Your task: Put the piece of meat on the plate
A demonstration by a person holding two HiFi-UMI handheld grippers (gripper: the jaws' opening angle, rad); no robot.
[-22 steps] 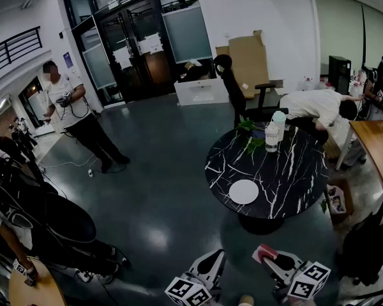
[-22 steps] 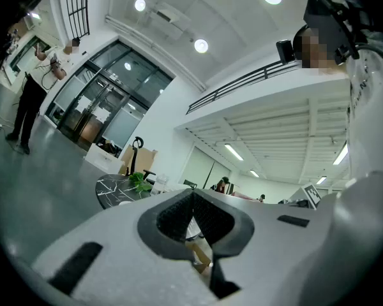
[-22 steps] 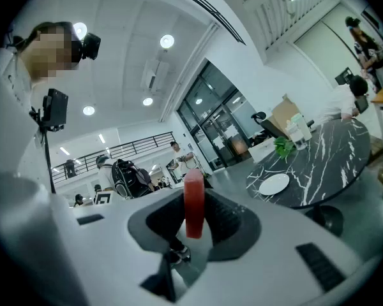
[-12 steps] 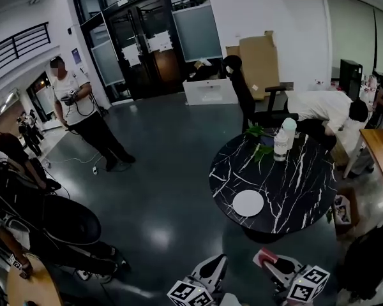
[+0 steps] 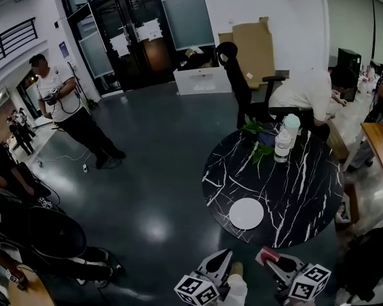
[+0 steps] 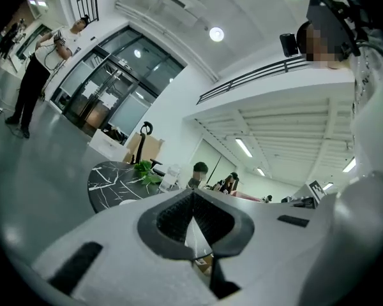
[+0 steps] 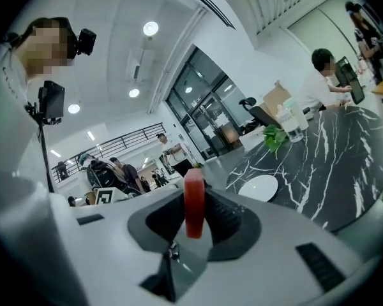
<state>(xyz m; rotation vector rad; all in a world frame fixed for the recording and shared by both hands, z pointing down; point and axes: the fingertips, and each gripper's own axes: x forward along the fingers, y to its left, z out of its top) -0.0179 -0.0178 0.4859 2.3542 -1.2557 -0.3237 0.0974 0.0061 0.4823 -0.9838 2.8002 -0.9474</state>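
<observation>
Meat [image 7: 193, 203] clamped in right gripper [image 5: 272, 258], off the table [image 5: 306, 183].
Meat stands upright between the pads. Left gripper [image 6: 193, 217] jaws together, empty. Plate [image 5: 246, 213] on table, apart from both.

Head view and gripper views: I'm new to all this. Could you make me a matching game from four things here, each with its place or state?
1. piece of meat
2. plate
3. plant
4. left gripper

A. fingers shut, nothing between them
B. lying bare on the table's near side
C. clamped in the right gripper
D. at the table's far side, beside the bottles

Pairs: 1-C, 2-B, 3-D, 4-A
</observation>
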